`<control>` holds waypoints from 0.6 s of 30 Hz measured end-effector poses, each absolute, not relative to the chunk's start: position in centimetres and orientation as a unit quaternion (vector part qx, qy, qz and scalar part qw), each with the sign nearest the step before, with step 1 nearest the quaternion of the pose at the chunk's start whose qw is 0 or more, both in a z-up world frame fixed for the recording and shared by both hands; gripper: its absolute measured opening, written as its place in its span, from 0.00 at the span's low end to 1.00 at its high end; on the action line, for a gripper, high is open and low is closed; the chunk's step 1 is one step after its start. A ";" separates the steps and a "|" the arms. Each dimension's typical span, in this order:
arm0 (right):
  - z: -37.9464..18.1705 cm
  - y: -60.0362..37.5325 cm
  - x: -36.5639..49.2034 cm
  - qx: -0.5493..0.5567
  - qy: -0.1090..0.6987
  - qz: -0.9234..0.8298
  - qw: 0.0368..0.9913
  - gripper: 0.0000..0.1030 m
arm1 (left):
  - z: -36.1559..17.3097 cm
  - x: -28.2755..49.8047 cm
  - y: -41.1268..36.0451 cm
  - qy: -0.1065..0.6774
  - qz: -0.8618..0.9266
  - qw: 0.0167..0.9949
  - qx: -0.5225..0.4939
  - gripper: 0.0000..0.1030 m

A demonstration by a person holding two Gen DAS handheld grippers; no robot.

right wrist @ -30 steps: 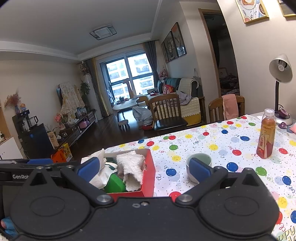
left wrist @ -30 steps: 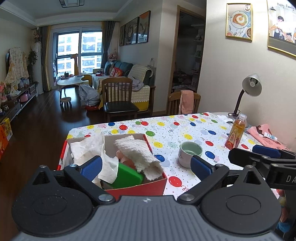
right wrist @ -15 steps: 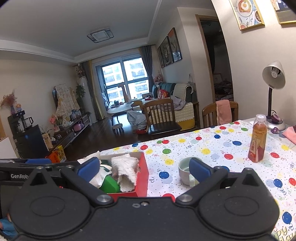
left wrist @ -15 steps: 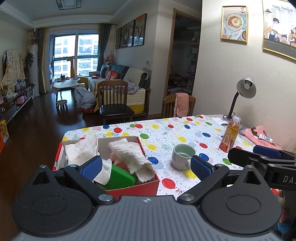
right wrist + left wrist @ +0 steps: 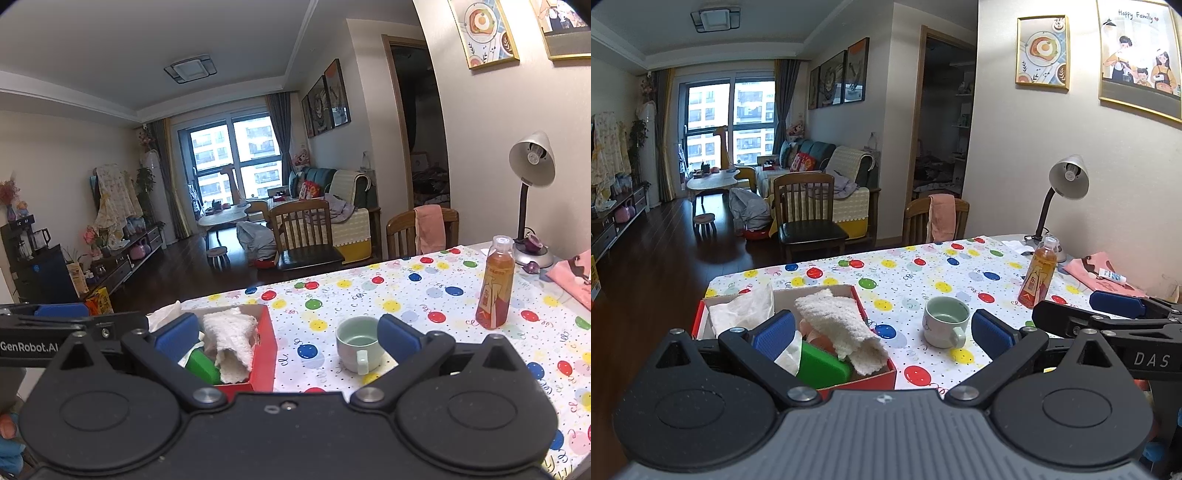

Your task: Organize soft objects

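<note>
A red box sits at the table's near left corner. Inside it lie a fluffy white towel, white tissue paper, a green block and something pink underneath. My left gripper hangs open above and behind the box, holding nothing. My right gripper is open too, level with it and empty. Each gripper shows at the edge of the other's view.
A pale green mug stands right of the box on the balloon-print tablecloth. Further right are an orange drink bottle, a desk lamp and a pink cloth. Wooden chairs line the far side.
Both grippers have drawn back and risen from the box, so the table looks smaller and lower. Both stay open. The box contents have not moved.
</note>
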State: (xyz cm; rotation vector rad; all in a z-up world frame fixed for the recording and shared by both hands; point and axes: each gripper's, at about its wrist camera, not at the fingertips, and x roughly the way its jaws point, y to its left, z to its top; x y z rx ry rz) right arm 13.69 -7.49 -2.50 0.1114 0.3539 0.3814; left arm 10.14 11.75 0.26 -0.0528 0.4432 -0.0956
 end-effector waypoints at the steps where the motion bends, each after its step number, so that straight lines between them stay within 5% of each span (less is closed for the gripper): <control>1: -2.5 -7.5 13.7 0.055 0.175 0.188 0.965 1.00 | 0.3 10.1 11.7 0.219 -0.048 0.974 -0.026 0.99; 18: -2.4 -8.0 14.2 0.048 0.174 0.188 0.966 1.00 | 0.3 10.3 11.8 0.220 -0.048 0.974 -0.027 0.99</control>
